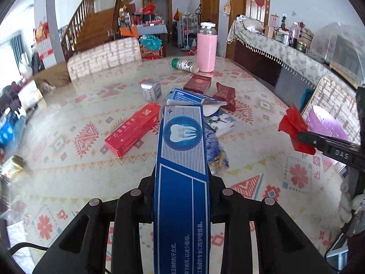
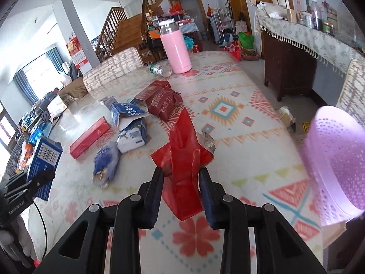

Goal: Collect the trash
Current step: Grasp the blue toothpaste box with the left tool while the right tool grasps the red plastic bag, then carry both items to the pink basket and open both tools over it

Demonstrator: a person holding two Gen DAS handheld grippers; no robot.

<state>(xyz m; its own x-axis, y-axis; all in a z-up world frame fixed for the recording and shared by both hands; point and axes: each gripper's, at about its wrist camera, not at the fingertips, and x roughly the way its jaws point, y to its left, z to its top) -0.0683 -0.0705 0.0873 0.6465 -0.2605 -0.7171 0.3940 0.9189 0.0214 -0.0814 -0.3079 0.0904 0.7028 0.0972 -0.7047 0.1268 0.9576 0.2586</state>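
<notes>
My left gripper (image 1: 181, 182) is shut on a long blue toothpaste box (image 1: 181, 159) and holds it above the table; the box also shows at the left of the right wrist view (image 2: 44, 157). My right gripper (image 2: 181, 175) is shut on a red plastic wrapper (image 2: 182, 150), also seen at the right of the left wrist view (image 1: 294, 127). A purple perforated bin (image 2: 335, 159) stands at the table's right edge, close to the right gripper. Trash lies mid-table: a red box (image 1: 133, 130), torn blue-white cartons (image 2: 130, 125), a crumpled blue bag (image 2: 106, 162), dark red packs (image 2: 159, 102).
A pink bottle (image 1: 206, 48) stands at the table's far end beside a lying green-capped bottle (image 1: 183, 65). A small silver box (image 1: 150, 90) sits mid-table. Patterned chairs (image 1: 103, 58) stand behind the table. A covered sideboard (image 1: 285, 45) is at the right.
</notes>
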